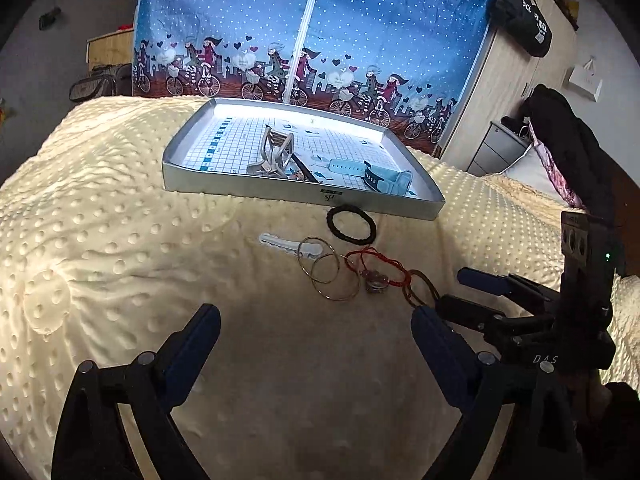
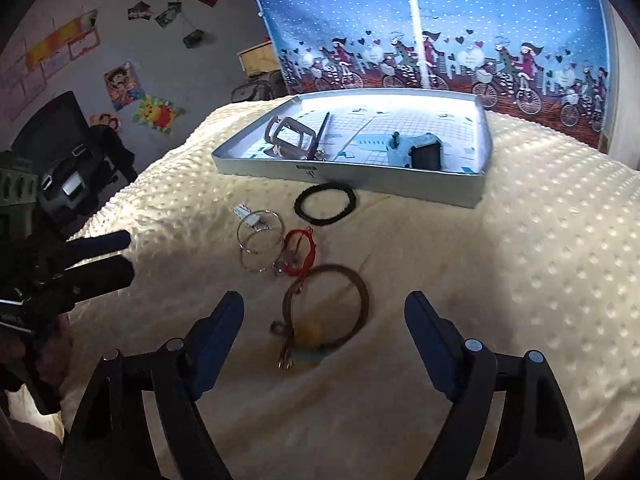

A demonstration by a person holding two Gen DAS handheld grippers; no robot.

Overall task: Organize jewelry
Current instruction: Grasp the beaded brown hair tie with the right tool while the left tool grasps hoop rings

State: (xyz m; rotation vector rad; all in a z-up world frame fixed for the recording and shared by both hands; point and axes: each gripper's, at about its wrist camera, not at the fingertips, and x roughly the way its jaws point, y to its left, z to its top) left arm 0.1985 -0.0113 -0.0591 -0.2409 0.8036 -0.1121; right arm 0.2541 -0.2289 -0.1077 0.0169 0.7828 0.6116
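A: Left wrist view first: the left gripper (image 1: 316, 326) hangs above the cream dimpled blanket (image 1: 120, 240) with its fingers spread wide and nothing between them.

B: And the right gripper (image 2: 324, 312)?

A: Its tongs are also apart and empty. In its own view they straddle a brown cord bracelet (image 2: 326, 310) that lies flat on the blanket, with a small yellowish bead and metal ends at its near side.

B: Where is the rest of the jewelry?

A: Loose on the blanket, in front of the silver tray (image 1: 280, 192). A black hair tie (image 1: 351, 222) lies just beside the tray's near wall. Nearer the camera come a pale hair clip (image 1: 288, 245), several thin metal hoops (image 1: 330, 276) overlapping each other, and a red string bracelet (image 1: 372, 266) with a small charm, touching the hoops.

B: Anything already in the tray?

A: Yes. A silvery claw clip (image 1: 274, 152) stands at the left, a dark thin stick leans beside it, and a light blue watch (image 1: 384, 178) lies toward the right. The tray floor carries a grid-printed sheet.

B: Behind it?

A: A blue curtain (image 1: 320, 32) printed with cyclists.
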